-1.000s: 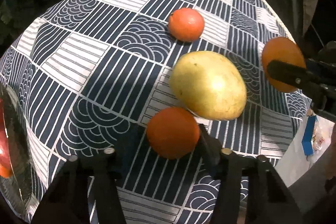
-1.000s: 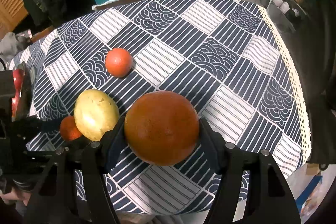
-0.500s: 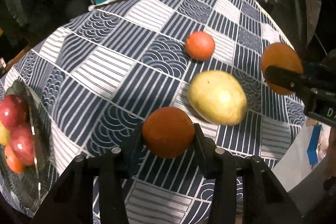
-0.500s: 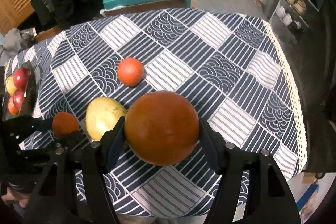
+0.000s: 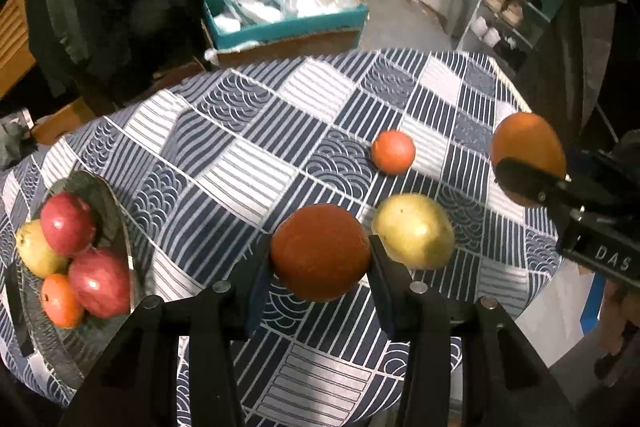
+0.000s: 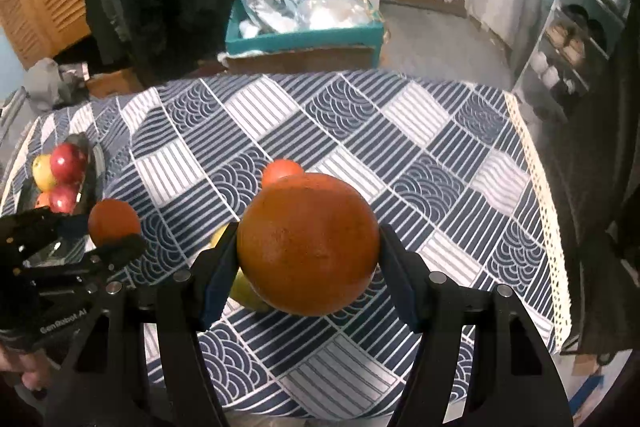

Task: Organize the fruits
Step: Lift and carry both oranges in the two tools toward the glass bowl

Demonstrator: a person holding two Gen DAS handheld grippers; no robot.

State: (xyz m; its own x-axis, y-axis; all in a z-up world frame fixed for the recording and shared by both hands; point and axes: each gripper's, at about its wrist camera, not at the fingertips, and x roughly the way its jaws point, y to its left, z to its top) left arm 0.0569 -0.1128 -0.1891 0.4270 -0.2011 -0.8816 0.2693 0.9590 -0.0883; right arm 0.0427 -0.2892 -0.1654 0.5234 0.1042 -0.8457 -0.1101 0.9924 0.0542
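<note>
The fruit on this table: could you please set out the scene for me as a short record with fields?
left gripper: shut on small orange, held above the cloth
right gripper: shut on large orange, also held up
loose on tablecloth: yellow mango, small tomato
glass bowl: at the table's left edge, holding red apples, a yellow fruit and an orange one
</note>
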